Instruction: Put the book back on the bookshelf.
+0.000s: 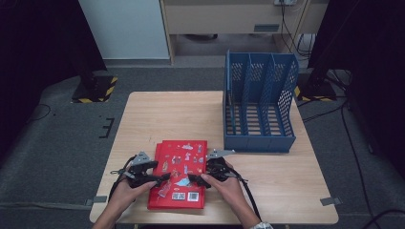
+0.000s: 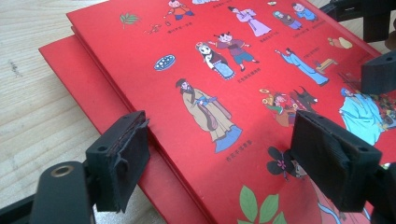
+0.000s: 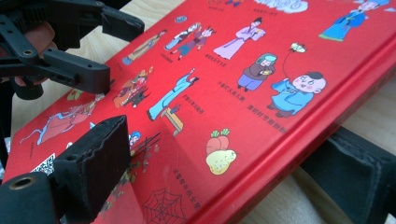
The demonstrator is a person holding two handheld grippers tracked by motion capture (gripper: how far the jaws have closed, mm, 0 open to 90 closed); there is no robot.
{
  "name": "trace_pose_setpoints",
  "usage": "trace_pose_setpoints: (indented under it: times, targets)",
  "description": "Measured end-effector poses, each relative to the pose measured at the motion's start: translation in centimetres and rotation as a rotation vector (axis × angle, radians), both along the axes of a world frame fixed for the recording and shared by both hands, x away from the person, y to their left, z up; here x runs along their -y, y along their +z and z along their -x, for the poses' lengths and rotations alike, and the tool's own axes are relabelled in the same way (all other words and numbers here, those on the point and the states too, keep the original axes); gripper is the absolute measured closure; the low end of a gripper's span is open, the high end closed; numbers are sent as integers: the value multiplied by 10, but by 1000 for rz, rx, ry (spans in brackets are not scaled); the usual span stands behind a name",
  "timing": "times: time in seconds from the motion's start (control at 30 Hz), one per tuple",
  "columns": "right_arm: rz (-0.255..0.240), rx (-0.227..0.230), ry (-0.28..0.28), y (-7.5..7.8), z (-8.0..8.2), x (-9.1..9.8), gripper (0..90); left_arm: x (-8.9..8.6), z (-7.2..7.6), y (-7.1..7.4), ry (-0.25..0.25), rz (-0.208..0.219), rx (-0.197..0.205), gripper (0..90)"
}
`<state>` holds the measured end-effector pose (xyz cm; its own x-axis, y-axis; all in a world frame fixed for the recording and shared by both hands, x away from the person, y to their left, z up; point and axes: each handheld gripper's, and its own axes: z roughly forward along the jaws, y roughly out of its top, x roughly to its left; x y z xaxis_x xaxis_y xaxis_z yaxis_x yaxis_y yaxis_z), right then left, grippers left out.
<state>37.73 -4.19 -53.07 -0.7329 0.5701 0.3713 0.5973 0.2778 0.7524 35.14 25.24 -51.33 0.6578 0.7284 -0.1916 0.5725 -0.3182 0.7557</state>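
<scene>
Two red picture books lie stacked near the table's front edge. The top book (image 1: 181, 167) (image 2: 224, 60) (image 3: 261, 84) has cartoon figures on its cover. The lower book (image 2: 74, 74) sticks out from beneath it. My left gripper (image 1: 165, 177) (image 2: 219, 149) is open at the top book's left edge, with one jaw beside the edge and the other over the cover. My right gripper (image 1: 193, 179) (image 3: 231, 149) is open at the right edge, one jaw above the cover and one below the book. Each gripper appears in the other's view, the right (image 2: 373, 46) and the left (image 3: 70, 60).
A blue slotted file rack (image 1: 260, 102) stands upright at the back right of the wooden table (image 1: 167, 114). Its compartments hold nothing. A person's hands hold both grippers at the table's front edge. Dark floor and cables surround the table.
</scene>
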Motion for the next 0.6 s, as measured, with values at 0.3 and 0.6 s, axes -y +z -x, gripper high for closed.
trace_pose_setpoints:
  times: [0.3,0.6]
  targets:
    - [5,35,-26,14,-1,0,161,-4,0,0,23,44,-27,182]
    - [-30,19,-27,19,-8,-3,214,-8,-2,-1,23,72,-36,180]
